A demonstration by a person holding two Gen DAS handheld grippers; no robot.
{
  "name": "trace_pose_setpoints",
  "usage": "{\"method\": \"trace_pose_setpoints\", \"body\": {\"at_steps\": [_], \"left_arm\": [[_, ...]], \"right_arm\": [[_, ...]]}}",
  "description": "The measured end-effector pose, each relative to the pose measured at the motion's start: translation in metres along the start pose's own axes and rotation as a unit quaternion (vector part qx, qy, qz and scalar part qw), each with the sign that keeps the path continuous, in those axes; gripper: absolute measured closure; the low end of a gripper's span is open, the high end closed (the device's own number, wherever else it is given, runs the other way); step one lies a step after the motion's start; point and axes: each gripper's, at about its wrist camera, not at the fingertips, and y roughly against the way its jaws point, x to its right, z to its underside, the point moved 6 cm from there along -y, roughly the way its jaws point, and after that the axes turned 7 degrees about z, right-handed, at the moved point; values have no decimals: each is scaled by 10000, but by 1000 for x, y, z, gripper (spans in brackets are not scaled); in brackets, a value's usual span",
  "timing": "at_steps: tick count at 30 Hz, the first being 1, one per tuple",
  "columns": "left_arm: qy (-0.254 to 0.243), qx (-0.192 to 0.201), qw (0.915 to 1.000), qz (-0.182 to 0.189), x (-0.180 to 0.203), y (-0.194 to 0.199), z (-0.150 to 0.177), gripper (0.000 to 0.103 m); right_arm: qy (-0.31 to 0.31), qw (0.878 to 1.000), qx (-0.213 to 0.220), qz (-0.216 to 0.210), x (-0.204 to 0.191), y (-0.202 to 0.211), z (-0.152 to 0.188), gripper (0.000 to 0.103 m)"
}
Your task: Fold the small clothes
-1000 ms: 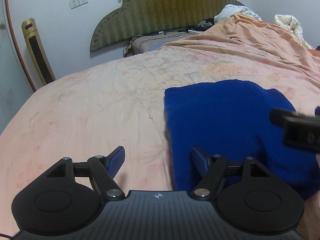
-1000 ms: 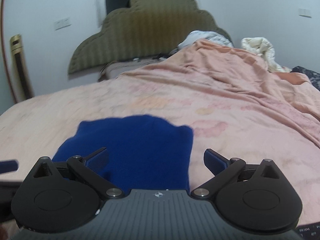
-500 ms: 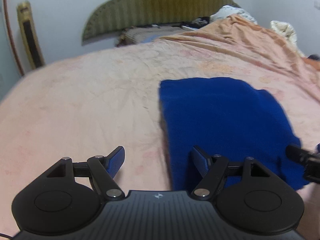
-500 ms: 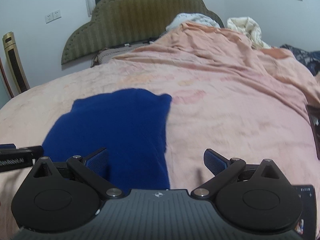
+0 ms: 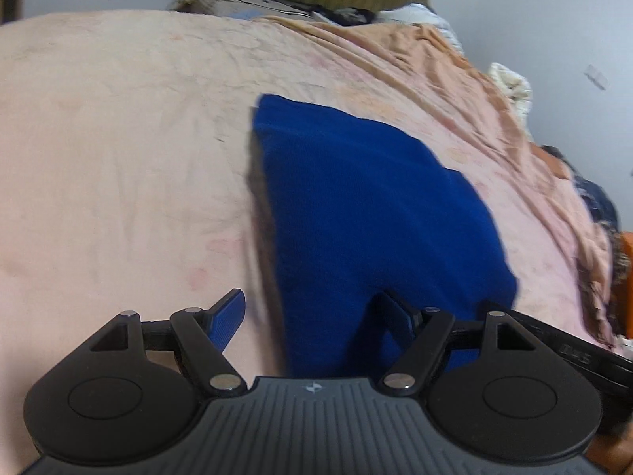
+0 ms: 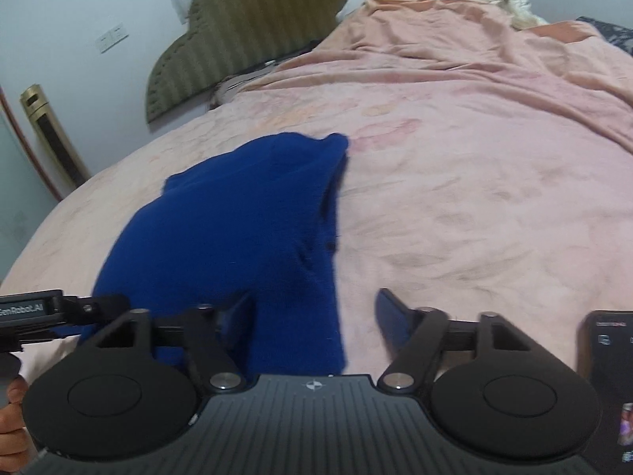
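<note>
Blue knit garment point(image 5: 376, 213): soft, light, limp; best pinched at its near corners. Left gripper point(image 5: 312, 316) open astride the near-left edge; right gripper point(image 6: 316, 316), just narrowing, unclamped over the near-right edge.

A bed point(image 6: 474, 198) is spread with a pink sheet point(image 5: 118, 158) — its olive headboard point(image 6: 253, 35) is set against a white wall point(image 6: 79, 8). A gold tower unit point(image 6: 51, 138) is stood beside it.
</note>
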Motion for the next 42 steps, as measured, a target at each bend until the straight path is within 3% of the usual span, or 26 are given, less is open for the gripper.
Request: {"method": "trace_pose_setpoints", "body": {"at_steps": [2,3,4,5,6,7,10,13,16,18,21,23,25,28,31,34,37,42], "left_arm": [[-112,38,9999,23,4,1,4,29],[-222,49,9997,-4,7,1,6,36],[-355,50,9993,-62,9,1,7,61],[-495,31,9987,-103,12,0,8,70],[-472,-27,9989,-26,12,0,8,84],[-367,-17,9993,40,11,1,7,90],[-333,74,9994,-3,8,14,0,94],[-590,179,9980,-166,13,33,-6,94],[-945,10,9949,-355,17,33,2,94],[-1094,-95,9925,-531,17,27,9,93],[-1186,-66,9906,-677,17,30,12,87],[-1290,-14,9879,-857,18,34,11,78],[-1394,75,9842,-1089,18,37,9,60],[-1462,187,9797,-1357,17,39,7,44],[-1461,138,9780,-1484,15,38,7,44],[-1459,104,9779,-1494,14,39,10,43],[-1536,129,9754,-1574,15,41,10,41],[-1517,117,9753,-1603,16,44,11,41]], "right_arm": [[-41,9998,-70,-164,-4,-2,0,59],[-29,9998,-81,-196,-6,-2,1,61],[14,9998,-74,-197,-8,-2,2,68],[0,9997,-89,-239,-9,-2,2,78],[-93,9994,-114,-324,-8,-2,3,80],[-208,9988,-134,-416,-7,-2,3,83],[-514,9968,-122,-593,-3,2,1,86],[-798,9920,-85,-979,-5,18,1,87],[-548,9923,-129,-1101,-15,32,6,87],[-182,9963,-251,-800,-21,30,15,85],[207,9996,-135,-153,-23,32,20,69],[479,9977,308,376,-27,46,11,62],[842,9911,759,700,-38,59,1,61],[1102,9885,962,377,-60,63,-7,58],[1229,9897,699,208,-72,46,-1,60],[1170,9905,449,562,-68,25,4,60],[911,9933,497,500,-65,31,4,59],[1039,9905,690,584,-67,42,6,49]]}}
